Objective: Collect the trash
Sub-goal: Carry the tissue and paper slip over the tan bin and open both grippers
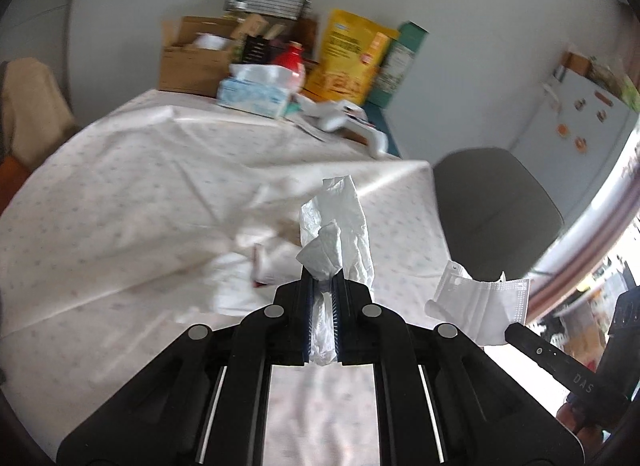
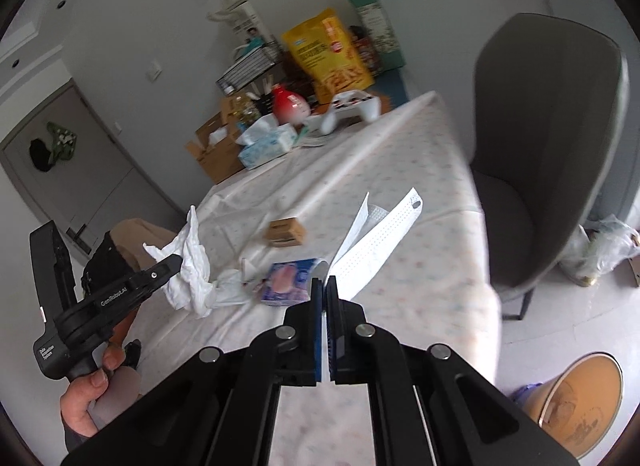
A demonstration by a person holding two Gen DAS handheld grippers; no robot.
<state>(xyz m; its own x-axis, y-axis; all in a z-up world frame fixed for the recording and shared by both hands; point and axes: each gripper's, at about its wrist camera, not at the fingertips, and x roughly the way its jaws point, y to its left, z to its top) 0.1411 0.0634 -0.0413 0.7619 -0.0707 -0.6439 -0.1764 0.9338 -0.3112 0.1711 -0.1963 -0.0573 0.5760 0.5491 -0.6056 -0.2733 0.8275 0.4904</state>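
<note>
I am working over the long table under its pale dotted plastic cloth (image 2: 400,169), with the grey upholstered shell chair (image 2: 548,145) at its far side and, on the floor to my right, the round tan open-topped bin (image 2: 576,398). I judge that bin to be where both loads go, so the step in hand is the carry.

My left gripper (image 1: 322,266) is pinching a crumpled white tissue (image 1: 340,225), held up clear of the cloth; a good length is trapped between the pads and the free end flops forward. My right gripper (image 2: 325,284) has its jaws pressed together on the edge of a flat white face mask (image 2: 376,238), which stands up and away from the fingers. That hold looks thin, on an edge only, so I would keep it clamped and swing slowly, since a quick turn could let the sheet flutter out.

I would take the right load over the bin first, lower it inside the rim before releasing, then follow with the left.

More litter lies on the cloth near me: a blue and pink printed wrapper (image 2: 286,280), loose white scraps (image 2: 232,286) beside it, and a small brown cardboard box (image 2: 286,231) a little farther off.
</note>
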